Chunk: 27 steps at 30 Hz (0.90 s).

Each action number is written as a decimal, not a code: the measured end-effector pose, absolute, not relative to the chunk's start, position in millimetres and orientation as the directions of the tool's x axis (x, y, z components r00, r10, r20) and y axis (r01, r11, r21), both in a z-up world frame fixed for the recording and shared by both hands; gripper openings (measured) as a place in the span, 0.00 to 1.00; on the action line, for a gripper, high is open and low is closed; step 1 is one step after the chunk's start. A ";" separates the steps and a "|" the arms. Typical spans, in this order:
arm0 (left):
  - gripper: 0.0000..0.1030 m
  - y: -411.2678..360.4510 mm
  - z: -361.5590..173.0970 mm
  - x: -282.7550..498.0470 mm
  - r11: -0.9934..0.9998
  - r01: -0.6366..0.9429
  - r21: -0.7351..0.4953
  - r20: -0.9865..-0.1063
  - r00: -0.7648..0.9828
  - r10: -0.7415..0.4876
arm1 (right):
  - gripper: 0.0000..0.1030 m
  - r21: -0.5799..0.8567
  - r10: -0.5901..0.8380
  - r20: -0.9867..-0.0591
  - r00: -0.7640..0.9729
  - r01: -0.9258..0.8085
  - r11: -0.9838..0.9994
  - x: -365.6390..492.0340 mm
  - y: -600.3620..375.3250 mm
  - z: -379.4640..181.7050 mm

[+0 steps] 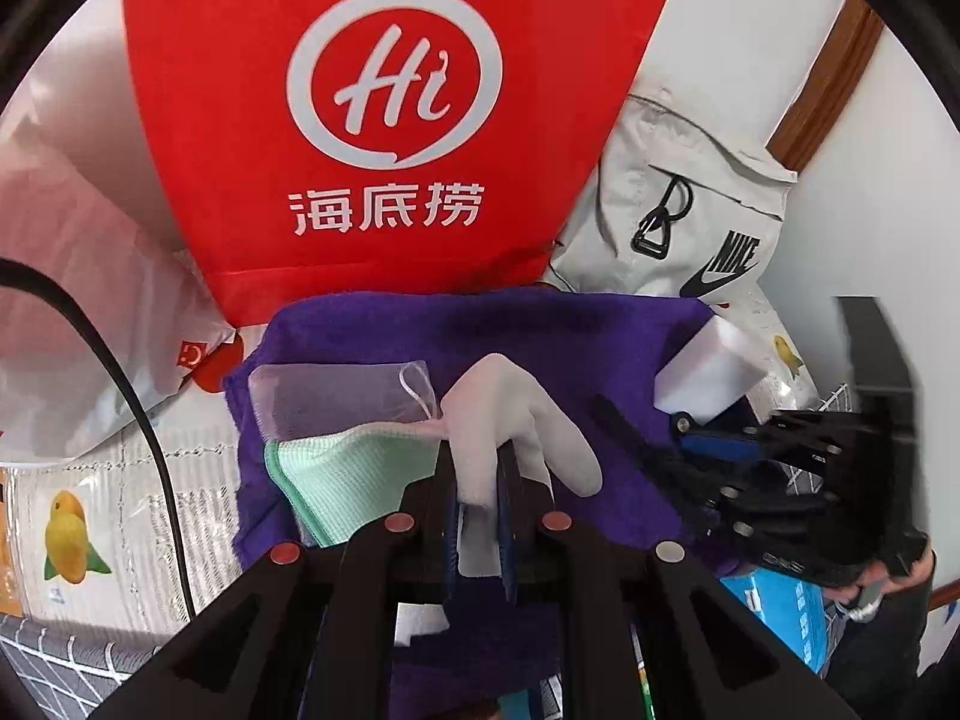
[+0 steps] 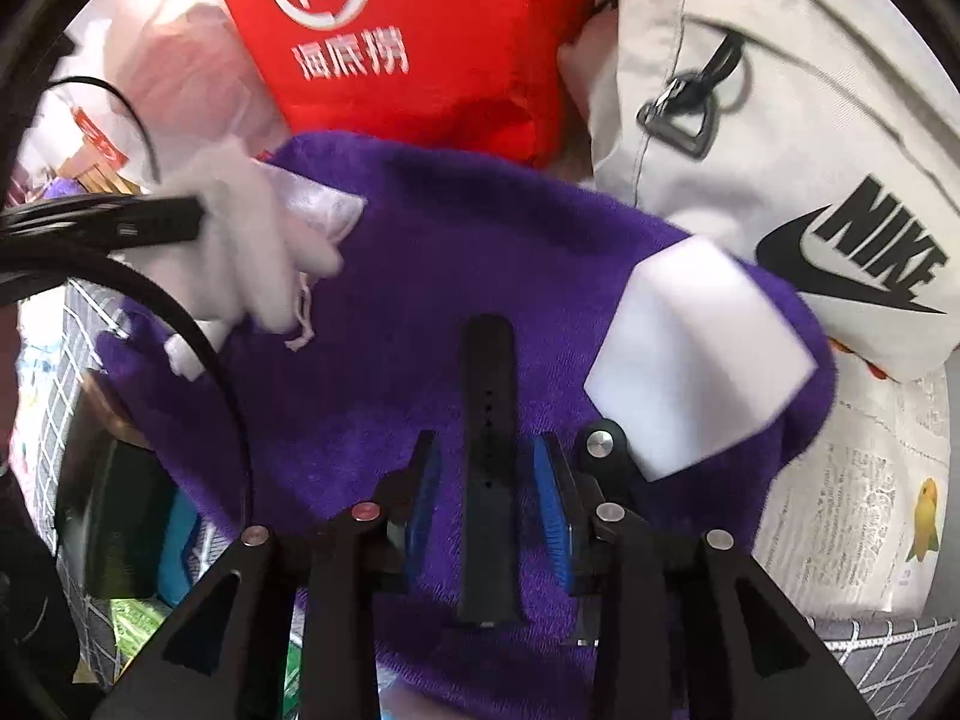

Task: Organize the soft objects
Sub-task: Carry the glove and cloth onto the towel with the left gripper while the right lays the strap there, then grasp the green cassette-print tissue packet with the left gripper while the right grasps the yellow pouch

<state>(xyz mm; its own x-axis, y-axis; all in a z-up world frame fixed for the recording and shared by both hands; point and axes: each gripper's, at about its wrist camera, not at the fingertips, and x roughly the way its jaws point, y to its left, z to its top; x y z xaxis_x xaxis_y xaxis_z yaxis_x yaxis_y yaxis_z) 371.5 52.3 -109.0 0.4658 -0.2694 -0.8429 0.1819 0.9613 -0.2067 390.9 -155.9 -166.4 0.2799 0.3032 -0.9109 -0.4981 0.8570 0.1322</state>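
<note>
A purple towel (image 1: pixel 540 330) (image 2: pixel 480 252) lies spread in the middle. My left gripper (image 1: pixel 480 480) is shut on a white glove (image 1: pixel 510 414) and holds it above the towel; the glove also shows in the right wrist view (image 2: pixel 240 252). A mint green cloth (image 1: pixel 348 474) and a sheer drawstring pouch (image 1: pixel 336 390) lie on the towel's left part. A white sponge block (image 2: pixel 696 354) (image 1: pixel 714 372) lies on its right part. A black watch strap (image 2: pixel 489 456) lies on the towel between the open jaws of my right gripper (image 2: pixel 489 492), which is seen from the left wrist view (image 1: pixel 720 450).
A red bag with a white Hi logo (image 1: pixel 390 120) stands behind the towel. A grey Nike bag (image 2: pixel 810 150) sits at the back right. A pink plastic bag (image 1: pixel 72 276) is on the left. A black cable (image 1: pixel 120 372) runs past. A blue box (image 1: pixel 786 606) lies at lower right.
</note>
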 end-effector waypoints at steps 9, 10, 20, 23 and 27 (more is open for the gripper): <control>0.11 31.8 -129.0 400.5 0.956 0.196 -0.220 -0.870 0.404 -0.283 | 0.45 0.153 0.344 -0.856 0.385 -0.446 0.882 356.8 -189.4 -128.2; 0.11 28.9 -131.2 402.9 0.957 0.197 -0.211 -0.875 0.399 -0.275 | 0.45 0.149 0.340 -0.853 0.395 -0.441 0.885 353.0 -192.5 -126.0; 0.66 34.2 -113.6 393.7 0.958 0.154 -0.243 -0.843 0.455 -0.287 | 0.45 0.180 0.374 -0.826 0.422 -0.432 0.884 311.3 -212.4 -109.5; 0.66 36.2 -103.3 384.4 0.966 0.151 -0.208 -0.848 0.464 -0.255 | 0.45 0.197 0.387 -0.820 0.423 -0.426 0.883 300.8 -211.9 -108.0; 0.66 38.9 -91.1 365.7 0.972 0.151 -0.181 -0.844 0.483 -0.233 | 0.45 0.217 0.403 -0.811 0.424 -0.421 0.881 283.2 -208.8 -103.7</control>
